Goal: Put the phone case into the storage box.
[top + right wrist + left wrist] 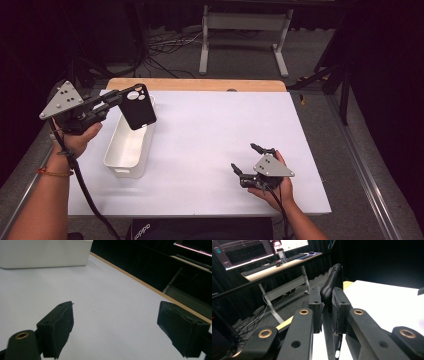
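Black phone case, clamped edge-on in left gripper (above the white bin).
Left gripper holds the case lifted over the far end of the white plastic bin, camera cutout uppermost, case tilted. Right gripper, jaws spread wide with nothing between them, rests low on the white tabletop, well apart from the bin.
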{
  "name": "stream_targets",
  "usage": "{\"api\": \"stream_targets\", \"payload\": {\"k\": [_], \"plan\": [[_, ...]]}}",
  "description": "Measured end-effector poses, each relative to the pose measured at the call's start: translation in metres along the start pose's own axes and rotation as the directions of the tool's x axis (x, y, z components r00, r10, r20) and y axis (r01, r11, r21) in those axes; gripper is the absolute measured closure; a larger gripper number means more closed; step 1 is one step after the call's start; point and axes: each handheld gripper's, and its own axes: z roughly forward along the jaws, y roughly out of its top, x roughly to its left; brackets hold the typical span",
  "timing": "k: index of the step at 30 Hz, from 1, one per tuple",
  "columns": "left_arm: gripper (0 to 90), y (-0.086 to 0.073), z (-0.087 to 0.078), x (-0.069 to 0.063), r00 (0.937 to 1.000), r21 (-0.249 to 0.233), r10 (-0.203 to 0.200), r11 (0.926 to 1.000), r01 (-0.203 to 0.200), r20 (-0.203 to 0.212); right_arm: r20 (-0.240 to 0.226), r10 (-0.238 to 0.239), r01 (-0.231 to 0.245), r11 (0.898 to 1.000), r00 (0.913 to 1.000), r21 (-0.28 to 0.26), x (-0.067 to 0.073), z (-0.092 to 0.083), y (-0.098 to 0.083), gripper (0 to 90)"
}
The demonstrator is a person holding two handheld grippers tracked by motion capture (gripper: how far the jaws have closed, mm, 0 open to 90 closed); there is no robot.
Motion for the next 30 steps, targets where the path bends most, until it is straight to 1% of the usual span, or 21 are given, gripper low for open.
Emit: {"api": "stream_targets", "payload": {"k": [3, 4, 6, 7, 9, 12, 13, 15, 18, 20, 24, 27, 28, 30], "plan": [[80.5, 0.0, -0.002, 0.004, 0.9999, 0.011, 0.004, 0.9999, -0.004, -0.01, 0.002, 0.002, -0.002, 1.0, 1.0, -0.004, -0.001, -0.001, 0.001, 14.8], [80.5, -0.001, -0.002, 0.005, 0.9999, 0.008, 0.003, 1.0, -0.003, -0.012, 0.002, 0.009, -0.009, 1.0, 1.0, -0.01, -0.002, -0.002, 0.001, 14.8], [80.5, -0.002, -0.003, 0.009, 0.9998, 0.015, 0.003, 0.9999, -0.003, -0.019, -0.001, 0.014, -0.014, 1.0, 0.9999, -0.005, -0.002, -0.001, 0.001, 14.8], [80.5, -0.002, -0.003, 0.009, 0.9998, 0.015, 0.003, 0.9999, -0.003, -0.019, -0.001, 0.014, -0.014, 1.0, 0.9999, -0.005, -0.002, -0.001, 0.001, 14.8], [80.5, -0.005, 0.0, 0.015, 1.0, 0.012, 0.001, 0.9999, 0.0, -0.009, -0.004, 0.01, -0.01, 1.0, 0.9999, -0.006, -0.002, -0.001, 0.002, 14.8], [80.5, -0.008, 0.006, 0.022, 0.9999, 0.027, 0.011, 0.9996, -0.01, -0.006, -0.007, 0.02, -0.02, 1.0, 0.9998, -0.013, -0.005, 0.0, 0.003, 14.7], [80.5, -0.008, 0.006, 0.022, 0.9999, 0.027, 0.011, 0.9996, -0.01, -0.006, -0.007, 0.02, -0.02, 1.0, 0.9998, -0.013, -0.005, 0.0, 0.003, 14.7], [80.5, -0.011, 0.011, 0.027, 0.9998, 0.027, 0.005, 0.9996, -0.005, -0.017, -0.003, 0.031, -0.032, 0.999, 0.9995, -0.022, -0.008, -0.001, 0.005, 14.7], [80.5, -0.014, 0.017, 0.033, 0.9997, 0.048, 0.005, 0.9989, -0.004, -0.024, 0.001, 0.035, -0.035, 0.999, 0.9994, -0.024, -0.01, -0.003, 0.005, 14.7], [80.5, -0.017, 0.021, 0.035, 0.9995, 0.057, 0.011, 0.9983, -0.01, -0.029, 0.003, 0.036, -0.036, 0.999, 0.9994, -0.023, -0.011, -0.003, 0.003, 14.7], [80.5, -0.025, 0.029, 0.04, 0.9991, 0.078, 0.004, 0.997, -0.001, -0.042, 0.003, 0.039, -0.039, 0.999, 0.9992, -0.02, -0.011, -0.004, 0.001, 14.7], [80.5, -0.028, 0.035, 0.043, 0.9987, 0.097, 0.007, 0.9953, -0.002, -0.051, 0.0, 0.034, -0.034, 0.999, 0.9994, -0.019, -0.01, -0.004, 0.002, 14.7], [80.5, -0.031, 0.04, 0.044, 0.9985, 0.099, 0.005, 0.9951, 0.0, -0.055, 0.0, 0.03, -0.03, 0.999, 0.9995, -0.016, -0.01, -0.004, 0.003, 14.7], [80.5, -0.035, 0.048, 0.047, 0.9979, 0.122, 0.004, 0.9926, 0.004, -0.065, -0.002, 0.028, -0.028, 0.999, 0.9996, -0.015, -0.009, -0.004, 0.003, 14.7]]}}
